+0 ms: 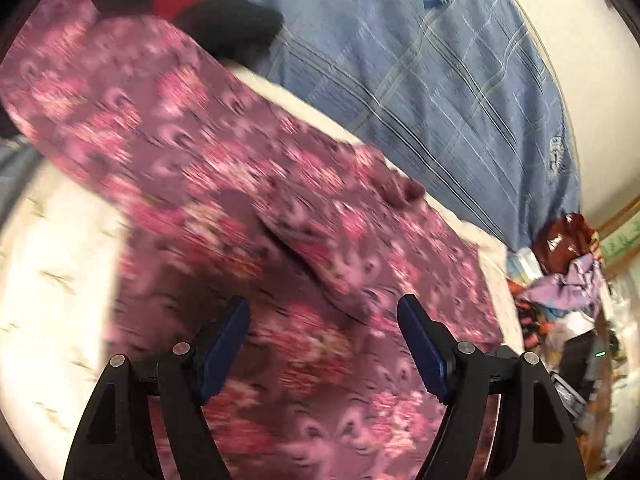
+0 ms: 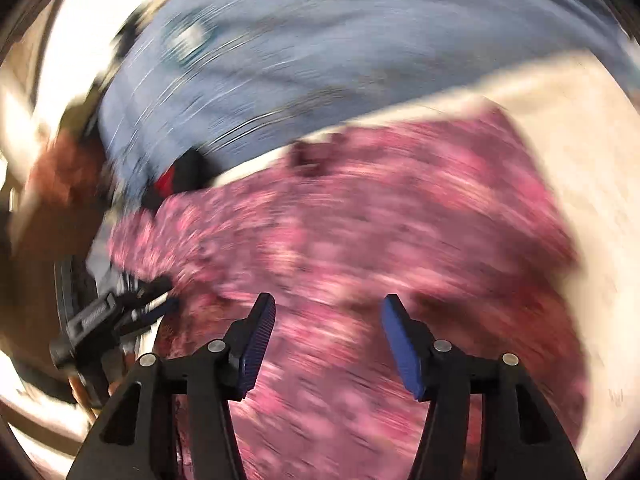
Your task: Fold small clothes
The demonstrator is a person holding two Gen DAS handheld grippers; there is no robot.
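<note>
A pink and maroon floral garment [image 1: 248, 184] lies spread on a white surface [image 1: 48, 280], with a folded flap across its middle. My left gripper [image 1: 324, 308] is open and empty just above its near part. In the right wrist view the same garment [image 2: 360, 220] fills the middle, blurred by motion. My right gripper [image 2: 328, 304] is open and empty above it. The left gripper [image 2: 120, 312] shows at the garment's left edge in the right wrist view.
A blue plaid cloth [image 1: 420, 64] lies beyond the garment; it also shows in the right wrist view [image 2: 300, 40]. A black and red item [image 1: 188, 8] sits at the garment's far end. A pile of mixed clothes and clutter [image 1: 568, 288] is at the right.
</note>
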